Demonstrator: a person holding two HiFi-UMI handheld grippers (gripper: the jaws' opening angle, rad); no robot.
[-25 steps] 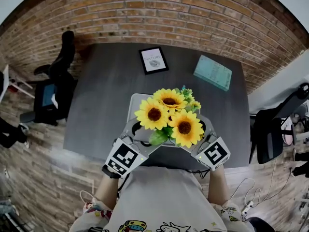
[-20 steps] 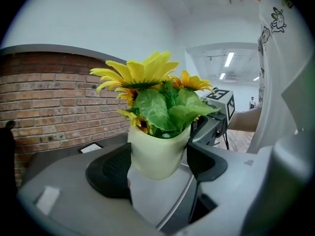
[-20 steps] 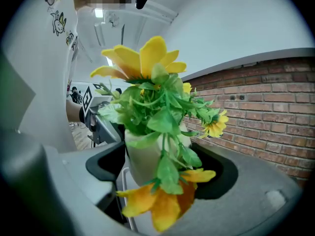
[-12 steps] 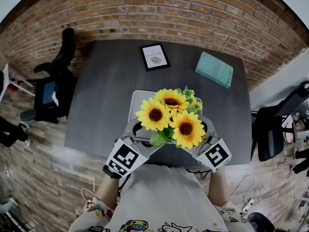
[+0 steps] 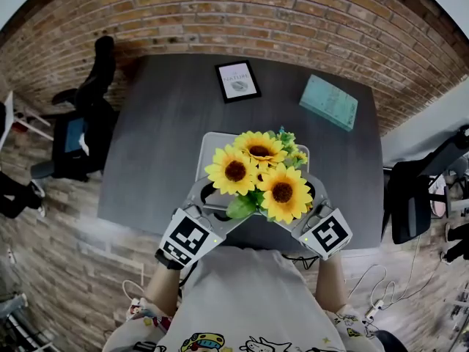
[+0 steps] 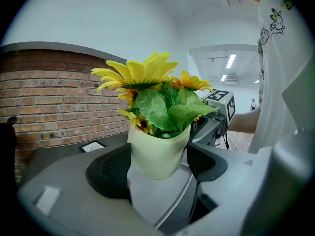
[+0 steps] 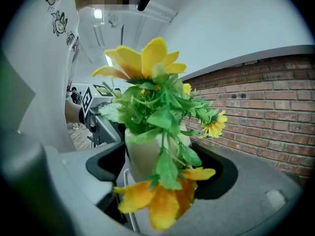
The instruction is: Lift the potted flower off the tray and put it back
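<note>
Overhead, sunflowers (image 5: 258,173) hide the pot (image 6: 156,149) (closer, left gripper (image 6: 158,167) and right gripper (image 7: 162,170) fingers (image 7: 106,163) clamp it).

Your potted flower (image 5: 258,173), three large yellow sunflowers with dark centres over green leaves in a pale cream pot (image 6: 156,154), stood close to upright above the near end of the light grey tray (image 5: 215,144), at the near middle of the dark table (image 5: 154,152). Your left gripper (image 6: 157,163) and right gripper (image 7: 157,167) clasped the pot's sides. Whether its base touched the tray was unclear.
</note>
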